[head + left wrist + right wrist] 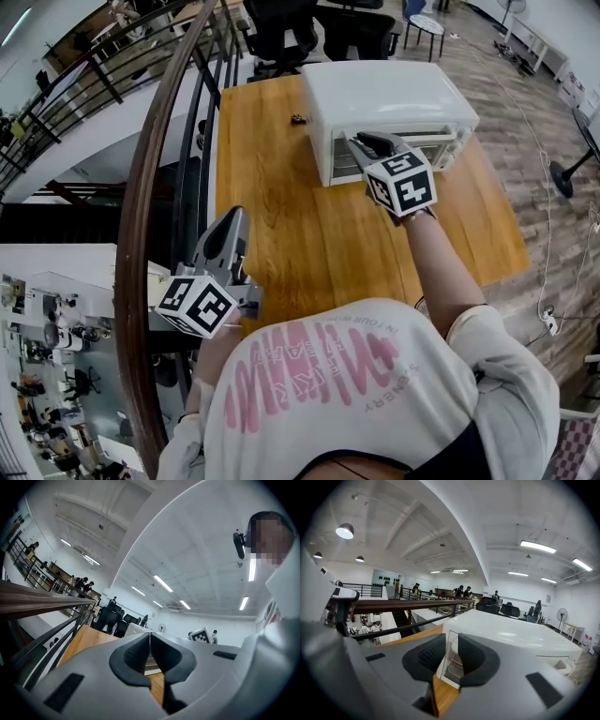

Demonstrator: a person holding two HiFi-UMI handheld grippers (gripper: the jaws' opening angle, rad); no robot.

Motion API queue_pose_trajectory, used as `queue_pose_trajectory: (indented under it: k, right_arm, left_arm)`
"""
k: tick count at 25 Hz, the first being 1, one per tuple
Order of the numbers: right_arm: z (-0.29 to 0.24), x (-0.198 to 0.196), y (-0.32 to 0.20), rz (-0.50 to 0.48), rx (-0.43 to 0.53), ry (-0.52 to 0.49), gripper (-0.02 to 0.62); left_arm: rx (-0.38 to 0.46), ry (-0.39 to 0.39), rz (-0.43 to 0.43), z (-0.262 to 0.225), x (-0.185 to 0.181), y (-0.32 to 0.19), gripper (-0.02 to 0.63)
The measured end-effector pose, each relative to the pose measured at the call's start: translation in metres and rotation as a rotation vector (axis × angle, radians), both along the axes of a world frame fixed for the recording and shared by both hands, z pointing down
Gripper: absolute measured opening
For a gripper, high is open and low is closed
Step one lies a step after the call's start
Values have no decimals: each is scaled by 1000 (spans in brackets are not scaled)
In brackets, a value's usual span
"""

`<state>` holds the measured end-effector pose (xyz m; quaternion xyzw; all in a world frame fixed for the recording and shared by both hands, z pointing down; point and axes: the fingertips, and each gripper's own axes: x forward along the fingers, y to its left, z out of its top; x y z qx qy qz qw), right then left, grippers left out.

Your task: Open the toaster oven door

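A white toaster oven (384, 94) stands at the far end of the wooden table (281, 206), its glass front toward me. My right gripper (361, 141) reaches to the upper left of that front, at the door's top edge. In the right gripper view the jaws (451, 653) stand a little apart, and through the gap I see the oven (511, 634) and its front corner; nothing is pressed between the pads. My left gripper (234, 214) hangs back at the table's near left edge, far from the oven. Its pads (136, 656) meet with nothing held.
A small dark object (298, 118) lies on the table left of the oven. A curved wooden railing (141, 234) with dark bars runs along the table's left side, over a drop to a lower floor. Black office chairs (281, 28) stand behind the table.
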<state>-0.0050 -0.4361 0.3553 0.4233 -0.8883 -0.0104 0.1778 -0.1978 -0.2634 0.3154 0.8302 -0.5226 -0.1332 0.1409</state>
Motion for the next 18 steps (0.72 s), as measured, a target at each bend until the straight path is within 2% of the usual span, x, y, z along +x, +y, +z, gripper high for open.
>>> queue_pose_trajectory:
  k: [6,18]
  right_arm:
    - [12,-8,-18,28,-19,64,106]
    - [22,-10,-23,40,-25,82,109]
  left_arm:
    - [-8,12,-52,2,-25,1,21]
    - [-7,27,-38,10,-17,-11,21]
